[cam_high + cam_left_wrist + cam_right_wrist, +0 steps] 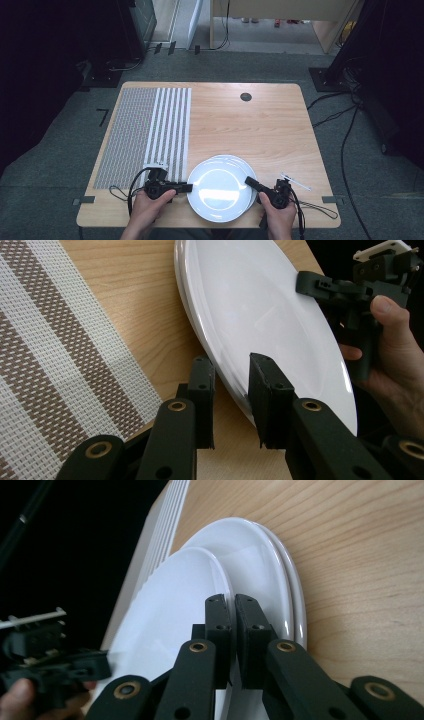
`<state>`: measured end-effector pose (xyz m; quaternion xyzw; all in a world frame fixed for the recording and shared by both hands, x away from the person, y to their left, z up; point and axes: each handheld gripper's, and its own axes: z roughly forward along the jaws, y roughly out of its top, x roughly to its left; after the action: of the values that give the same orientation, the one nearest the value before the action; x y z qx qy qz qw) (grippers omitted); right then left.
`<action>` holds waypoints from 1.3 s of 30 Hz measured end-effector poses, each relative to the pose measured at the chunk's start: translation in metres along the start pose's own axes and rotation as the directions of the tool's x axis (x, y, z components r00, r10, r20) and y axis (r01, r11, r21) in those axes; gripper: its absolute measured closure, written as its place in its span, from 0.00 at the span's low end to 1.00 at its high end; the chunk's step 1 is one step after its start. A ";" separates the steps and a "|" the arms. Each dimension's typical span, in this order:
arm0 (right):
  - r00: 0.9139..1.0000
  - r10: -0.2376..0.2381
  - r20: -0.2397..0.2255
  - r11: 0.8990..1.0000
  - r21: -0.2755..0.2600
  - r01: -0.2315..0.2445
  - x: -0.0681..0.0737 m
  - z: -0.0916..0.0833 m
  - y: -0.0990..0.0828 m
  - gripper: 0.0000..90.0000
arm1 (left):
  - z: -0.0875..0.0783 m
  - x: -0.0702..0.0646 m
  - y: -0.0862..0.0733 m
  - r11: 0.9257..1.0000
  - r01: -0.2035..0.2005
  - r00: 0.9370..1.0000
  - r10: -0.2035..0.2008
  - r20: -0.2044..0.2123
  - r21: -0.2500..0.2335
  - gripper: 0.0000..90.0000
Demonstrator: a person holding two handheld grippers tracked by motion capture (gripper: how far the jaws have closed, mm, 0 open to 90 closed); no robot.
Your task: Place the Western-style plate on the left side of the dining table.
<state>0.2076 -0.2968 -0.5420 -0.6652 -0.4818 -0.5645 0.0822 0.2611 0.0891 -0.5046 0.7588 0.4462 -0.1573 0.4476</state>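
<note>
Both grippers at the plate stack, opposite rims.

I see my right gripper (234, 605) clenched on the top plate (218, 189) rim. My left gripper (232, 371) is released, jaws straddling the near rim, both hands (150, 207) low and level.

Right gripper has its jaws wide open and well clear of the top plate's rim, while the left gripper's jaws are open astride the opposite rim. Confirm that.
Not quite. The right gripper is shut on the top plate's rim, as the right gripper view shows. The left gripper is indeed open astride the opposite rim.
</note>
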 end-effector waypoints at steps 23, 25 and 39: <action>0.999 0.008 -0.034 1.000 -0.001 -0.008 0.011 0.001 0.011 0.98 | -0.012 -0.010 0.006 1.000 -0.014 0.999 0.013 -0.031 -0.024 0.83; 0.999 0.002 -0.038 1.000 0.000 -0.002 0.014 0.004 0.012 0.98 | -0.016 -0.009 0.007 0.999 -0.012 0.999 0.011 -0.036 -0.035 0.83; 0.997 0.002 -0.081 1.000 0.028 0.000 0.042 0.045 0.024 0.98 | -0.050 0.007 0.014 0.993 0.012 0.997 -0.021 -0.076 -0.114 0.83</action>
<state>0.2510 -0.2567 -0.5121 -0.6407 -0.4855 -0.5843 0.1114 0.2688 0.1313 -0.4741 0.7340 0.4776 -0.1060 0.4711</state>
